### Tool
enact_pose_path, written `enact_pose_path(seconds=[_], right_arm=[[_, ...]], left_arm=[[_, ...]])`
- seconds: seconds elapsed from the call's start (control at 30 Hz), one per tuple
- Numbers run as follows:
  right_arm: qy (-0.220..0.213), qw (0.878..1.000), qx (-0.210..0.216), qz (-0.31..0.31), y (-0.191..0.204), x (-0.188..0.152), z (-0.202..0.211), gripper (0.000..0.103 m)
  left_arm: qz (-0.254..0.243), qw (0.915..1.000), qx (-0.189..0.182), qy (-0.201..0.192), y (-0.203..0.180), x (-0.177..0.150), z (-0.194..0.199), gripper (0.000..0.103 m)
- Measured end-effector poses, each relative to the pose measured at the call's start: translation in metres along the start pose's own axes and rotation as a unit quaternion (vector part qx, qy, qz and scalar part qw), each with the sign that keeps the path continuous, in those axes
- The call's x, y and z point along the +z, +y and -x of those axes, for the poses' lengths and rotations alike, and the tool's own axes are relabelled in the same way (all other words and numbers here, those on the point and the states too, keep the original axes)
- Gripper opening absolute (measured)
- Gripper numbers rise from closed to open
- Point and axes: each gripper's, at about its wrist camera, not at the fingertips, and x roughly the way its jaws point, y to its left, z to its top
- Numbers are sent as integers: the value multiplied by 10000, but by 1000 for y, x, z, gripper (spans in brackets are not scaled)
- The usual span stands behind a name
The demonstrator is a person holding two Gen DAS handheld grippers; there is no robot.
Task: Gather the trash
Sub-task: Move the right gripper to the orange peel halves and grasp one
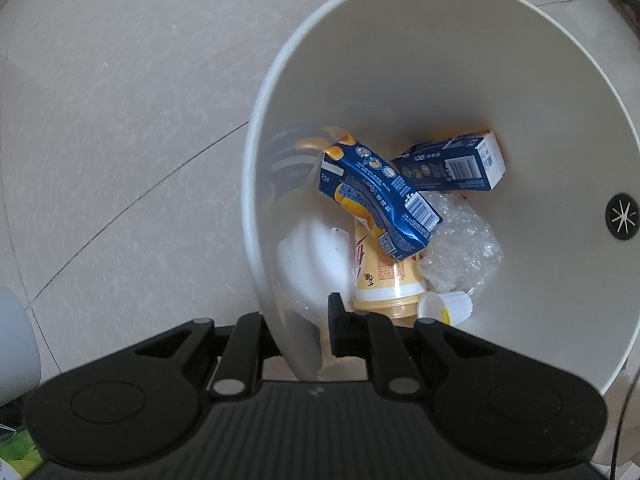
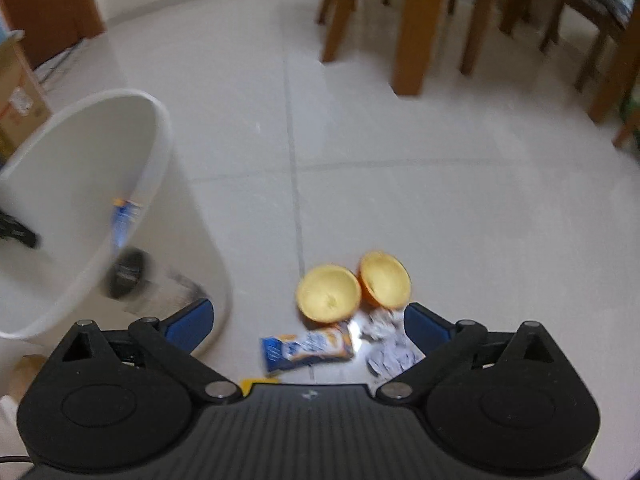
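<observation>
My left gripper [image 1: 316,336] is shut on the near rim of the tilted white bin [image 1: 400,40], whose thin wall runs between the fingers. Inside lie a crushed blue carton [image 1: 380,200], a blue box [image 1: 452,166], a yellow cup [image 1: 384,280], clear plastic wrap [image 1: 460,256] and a white cap [image 1: 444,308]. In the right wrist view, my right gripper [image 2: 308,326] hangs open above the floor. Between its blue pads [image 2: 192,324] lie a blue-and-orange snack wrapper [image 2: 308,348], crumpled paper [image 2: 388,344] and two orange peel halves [image 2: 328,294]. The bin [image 2: 80,168] leans at the left.
Wooden table and chair legs [image 2: 416,28] stand at the back right. A wooden cabinet [image 2: 52,4] and a cardboard box [image 2: 20,96] are at the back left. Pale floor tiles [image 2: 460,200] stretch beyond the trash. A black round fitting [image 1: 622,217] sits on the bin wall.
</observation>
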Motion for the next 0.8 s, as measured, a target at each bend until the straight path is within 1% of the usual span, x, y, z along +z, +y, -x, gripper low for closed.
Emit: enact_pose_path(seconds=[0.1,0.2,0.27,0.37,0.5,0.63,0.8], right_arm=[[137,9998,17,-123,-11,-12,-32,98],[180,9997,53,-139,-9,-18,-61,93],[217,9997,86,-57,-4,-22,-80,91],[302,9995,25,110,1,-24,-109,89],[421,9991,-56,74,1,-17,-146,89],[486,9988,-87,54,6,-10,-170,89],[454,9982,-371,145,11,-6,-196,89]], left_arm=[[-13,10000,41,0,-1,0,0,11],[-17,10000,62,10,-3,0,0,13],[-24,10000,66,15,-3,0,-1,13],[14,10000,45,28,-1,0,-1,13],[21,10000,59,28,-1,1,-1,13],[-14,9999,112,13,-2,0,-1,13],[1,9999,117,14,-2,1,-2,15]])
